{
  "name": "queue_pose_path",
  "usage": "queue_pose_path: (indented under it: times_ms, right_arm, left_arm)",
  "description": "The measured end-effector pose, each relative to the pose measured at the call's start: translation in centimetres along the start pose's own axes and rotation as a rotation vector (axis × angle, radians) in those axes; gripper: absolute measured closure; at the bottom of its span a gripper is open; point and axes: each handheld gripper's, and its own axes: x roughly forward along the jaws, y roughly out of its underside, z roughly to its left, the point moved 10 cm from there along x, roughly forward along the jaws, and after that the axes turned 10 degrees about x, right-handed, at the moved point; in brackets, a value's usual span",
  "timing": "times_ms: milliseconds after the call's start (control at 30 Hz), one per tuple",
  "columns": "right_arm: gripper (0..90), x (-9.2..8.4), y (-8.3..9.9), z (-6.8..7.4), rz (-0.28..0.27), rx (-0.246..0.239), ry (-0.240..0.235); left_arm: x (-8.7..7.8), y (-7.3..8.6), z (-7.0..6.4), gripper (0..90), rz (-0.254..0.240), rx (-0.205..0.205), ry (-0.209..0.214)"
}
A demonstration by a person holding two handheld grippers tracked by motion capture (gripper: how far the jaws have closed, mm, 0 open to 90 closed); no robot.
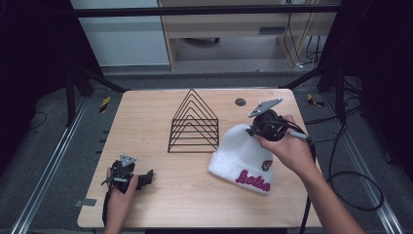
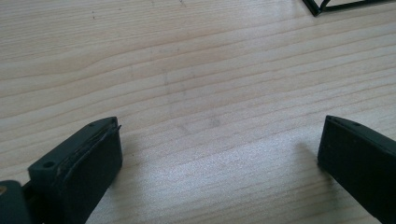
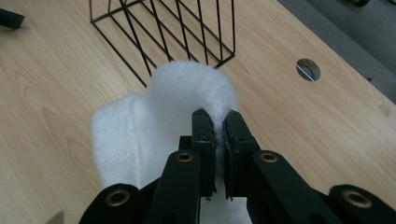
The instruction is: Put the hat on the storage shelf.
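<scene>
A white knit hat [image 1: 238, 158] with pink lettering on its cuff lies on the right part of the wooden table [image 1: 146, 122]. My right gripper [image 1: 252, 130] is shut on the hat's top end, which is raised off the table. In the right gripper view the hat's fluffy fabric [image 3: 154, 116] is pinched between the closed jaws of this gripper [image 3: 215, 119]. My left gripper [image 1: 148, 176] rests near the table's front left, pointing right. Its jaws [image 2: 219, 149] stand wide open over bare wood with nothing between them.
A black wire rack [image 1: 194, 124] shaped like a row of triangles stands mid-table, just left of the hat, and appears in both gripper views [image 3: 177, 28] [image 2: 322, 5]. A round cable hole [image 1: 240, 102] sits near the far edge. Cables trail on the floor at right.
</scene>
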Motion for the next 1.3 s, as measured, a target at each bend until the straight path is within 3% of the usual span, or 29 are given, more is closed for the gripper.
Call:
queue_pose_path:
  times_ms: [500,733,1300]
  right_arm:
    - [85.3,-3.4,-1.8,1.3,-0.091,-0.028,-0.010]
    - [85.4,-5.4,-2.9,0.9,-0.140,-0.031,0.005]
    - [85.4,-8.6,-5.3,0.5,-0.237,-0.018,0.022]
  left_arm:
    - [0.0,0.0,0.0,0.0,0.000,0.001,0.000]
    - [0.0,0.0,0.0,0.0,0.000,0.000,0.000]
    - [0.0,0.0,0.0,0.0,0.000,0.000,0.000]
